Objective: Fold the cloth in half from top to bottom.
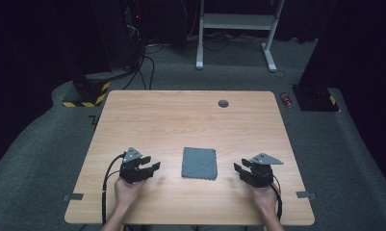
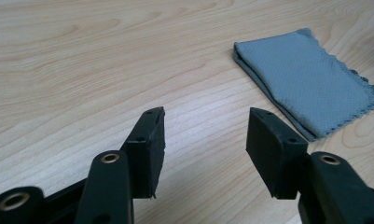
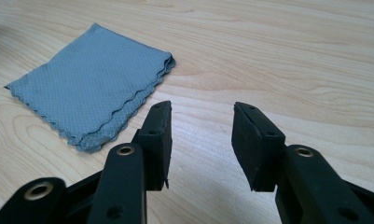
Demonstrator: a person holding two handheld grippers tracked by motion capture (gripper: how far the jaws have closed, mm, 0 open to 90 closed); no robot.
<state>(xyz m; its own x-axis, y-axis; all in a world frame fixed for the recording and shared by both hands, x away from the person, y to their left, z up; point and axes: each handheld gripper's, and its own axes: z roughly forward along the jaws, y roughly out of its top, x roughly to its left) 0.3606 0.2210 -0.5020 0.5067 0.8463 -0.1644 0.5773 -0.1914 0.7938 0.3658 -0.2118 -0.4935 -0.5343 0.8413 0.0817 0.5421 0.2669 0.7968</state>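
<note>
Both hands are resting low at the table's point(image 1: 181, 110) near edge, left gripper point(image 1: 151, 168) and right gripper point(image 1: 240, 168) gaping empty, flanking the folded grey cloth point(image 1: 199, 162) lying between them.

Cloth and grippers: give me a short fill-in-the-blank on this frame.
1. The folded cloth is ____ in colour.
2. It lies ____ the left gripper and right gripper.
3. Both grippers' jaws are ____, with nothing in them.
4. The table top is made of ____.

Missing words: grey; between; open; wood
</note>
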